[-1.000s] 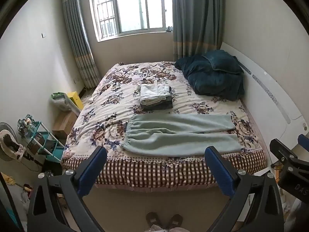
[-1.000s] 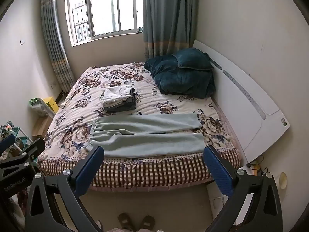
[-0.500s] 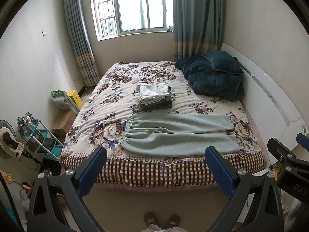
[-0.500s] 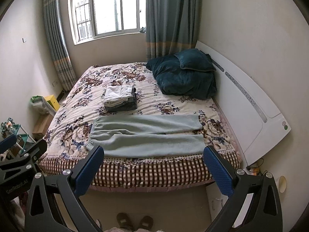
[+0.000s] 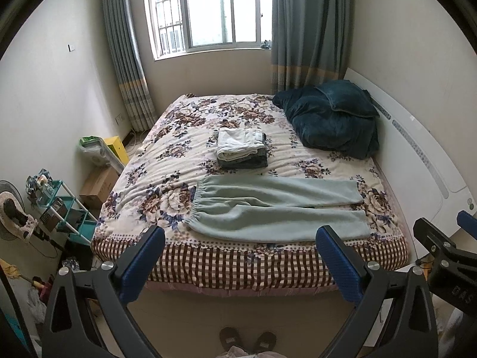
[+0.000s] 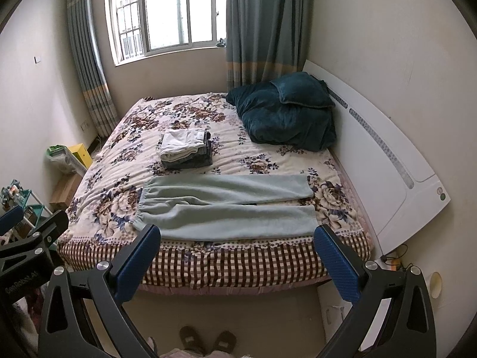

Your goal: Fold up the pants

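Left wrist view looks across a bedroom from the foot of a bed (image 5: 208, 268) covered with a flowered spread. The left gripper (image 5: 240, 252) hangs in the air short of the mattress edge, its blue-padded fingers (image 5: 143, 264) spread wide with nothing between them. A pair of pale green pants (image 5: 277, 208) lies flat across the near part of the bed, waistband toward the left, both legs stretched out to the right and lying side by side, the near leg close to the checked border. Just beyond the pants sits a small stack of folded clothes (image 5: 241, 152), a light piece on top of a dark one. A dark teal quilt (image 5: 331, 119) is heaped at the far right corner beside the white headboard (image 5: 423, 161). A window (image 5: 208, 12) with curtains fills the far wall, and a teal shelf (image 5: 64, 217) stands on the floor at the left.

From the right wrist view, the right gripper (image 6: 237, 250) is likewise released, fingers apart and clear of the pants (image 6: 226, 205), hovering before the bed's near edge. Slippers (image 6: 205, 341) show on the floor below.
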Available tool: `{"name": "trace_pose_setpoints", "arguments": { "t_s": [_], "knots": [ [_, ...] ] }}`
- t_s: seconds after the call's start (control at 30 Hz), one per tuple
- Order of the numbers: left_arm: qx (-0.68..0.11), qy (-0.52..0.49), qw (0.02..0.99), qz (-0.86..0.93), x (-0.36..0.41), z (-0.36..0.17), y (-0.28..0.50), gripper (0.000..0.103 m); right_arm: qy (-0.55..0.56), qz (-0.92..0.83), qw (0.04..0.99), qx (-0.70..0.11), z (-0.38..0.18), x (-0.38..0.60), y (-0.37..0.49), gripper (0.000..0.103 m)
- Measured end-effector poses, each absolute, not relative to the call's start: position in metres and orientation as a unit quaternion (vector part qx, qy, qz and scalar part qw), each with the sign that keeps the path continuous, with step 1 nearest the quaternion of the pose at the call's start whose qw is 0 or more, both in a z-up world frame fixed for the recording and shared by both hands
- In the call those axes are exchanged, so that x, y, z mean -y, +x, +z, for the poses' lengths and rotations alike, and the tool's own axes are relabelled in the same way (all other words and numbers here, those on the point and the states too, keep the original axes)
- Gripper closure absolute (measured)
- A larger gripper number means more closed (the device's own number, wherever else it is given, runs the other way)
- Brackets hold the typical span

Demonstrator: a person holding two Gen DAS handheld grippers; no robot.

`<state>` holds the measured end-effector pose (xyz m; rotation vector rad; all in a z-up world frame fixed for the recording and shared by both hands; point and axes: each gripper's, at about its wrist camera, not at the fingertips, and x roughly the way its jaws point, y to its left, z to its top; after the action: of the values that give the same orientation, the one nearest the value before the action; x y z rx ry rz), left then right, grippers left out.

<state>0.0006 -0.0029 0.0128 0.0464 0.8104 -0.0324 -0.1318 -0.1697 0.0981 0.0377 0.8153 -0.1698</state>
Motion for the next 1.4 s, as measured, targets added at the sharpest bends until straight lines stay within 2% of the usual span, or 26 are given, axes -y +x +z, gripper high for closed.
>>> {"name": "trace_pose_setpoints", "arguments": {
  "t_s": [1.4],
  "knots": [
    [-0.384, 0.022, 0.923, 0.005, 0.007, 0.009, 0.010, 0.000, 0.027, -0.079, 0.916, -0.393, 0.095, 0.183, -0.116, 0.000]
  ]
}}
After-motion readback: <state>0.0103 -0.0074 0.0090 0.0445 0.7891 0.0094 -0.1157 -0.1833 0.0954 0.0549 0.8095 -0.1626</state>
